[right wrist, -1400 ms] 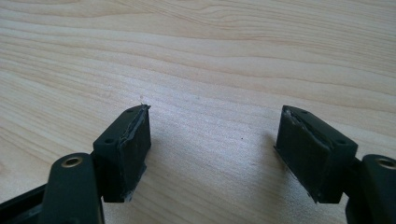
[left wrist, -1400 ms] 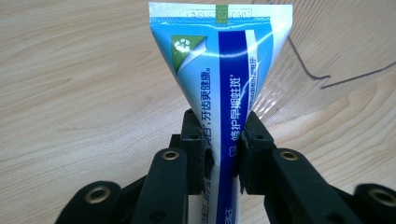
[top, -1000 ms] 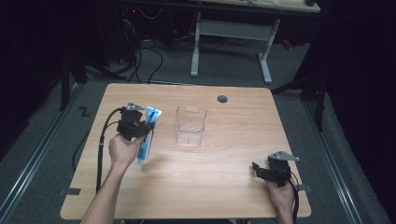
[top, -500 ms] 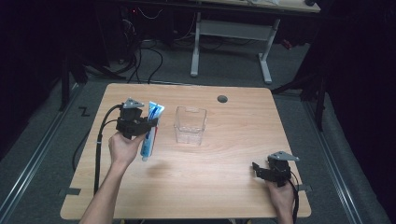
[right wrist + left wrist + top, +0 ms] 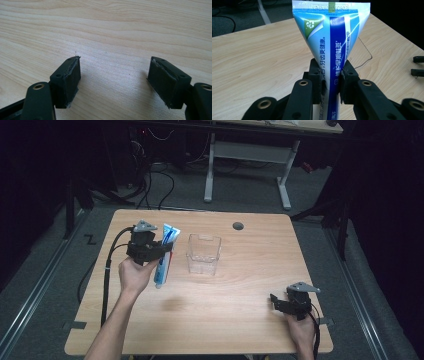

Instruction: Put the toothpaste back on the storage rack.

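Toothpaste tube (image 5: 332,47) clamped between left gripper (image 5: 331,75) jaws.

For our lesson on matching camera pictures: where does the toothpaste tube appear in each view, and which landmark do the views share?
High view: toothpaste tube left of centre, beside the clear box.
Left gripper view: centre, tube clamped between the jaws.
Right gripper view: not in it.
Shared landmark: the wooden table.
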The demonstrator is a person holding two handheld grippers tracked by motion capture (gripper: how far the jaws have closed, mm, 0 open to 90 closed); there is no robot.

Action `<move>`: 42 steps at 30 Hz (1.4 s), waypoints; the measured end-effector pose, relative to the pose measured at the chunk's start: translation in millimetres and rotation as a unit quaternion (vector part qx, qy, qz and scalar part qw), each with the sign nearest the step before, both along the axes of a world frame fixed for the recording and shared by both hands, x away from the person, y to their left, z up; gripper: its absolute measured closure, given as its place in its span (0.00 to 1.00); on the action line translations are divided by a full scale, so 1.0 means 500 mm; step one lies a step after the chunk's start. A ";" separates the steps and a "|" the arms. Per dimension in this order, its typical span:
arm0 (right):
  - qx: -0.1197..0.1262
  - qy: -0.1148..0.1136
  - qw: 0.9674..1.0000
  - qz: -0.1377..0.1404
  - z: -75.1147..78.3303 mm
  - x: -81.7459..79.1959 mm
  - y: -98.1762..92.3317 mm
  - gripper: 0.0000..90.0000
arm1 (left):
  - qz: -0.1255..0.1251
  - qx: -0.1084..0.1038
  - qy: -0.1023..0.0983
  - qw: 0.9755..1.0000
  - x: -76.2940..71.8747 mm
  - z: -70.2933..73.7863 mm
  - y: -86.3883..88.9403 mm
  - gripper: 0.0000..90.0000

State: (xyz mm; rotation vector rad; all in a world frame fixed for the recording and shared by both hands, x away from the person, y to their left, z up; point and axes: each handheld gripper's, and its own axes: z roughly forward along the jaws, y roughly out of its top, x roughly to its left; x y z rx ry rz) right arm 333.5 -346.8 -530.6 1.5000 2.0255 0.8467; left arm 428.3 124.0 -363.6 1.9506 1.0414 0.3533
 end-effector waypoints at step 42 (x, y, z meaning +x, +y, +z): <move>0.000 0.000 1.000 0.003 0.000 0.000 0.000 0.29 | -0.053 -0.033 -0.031 0.998 0.057 0.087 -0.119 0.84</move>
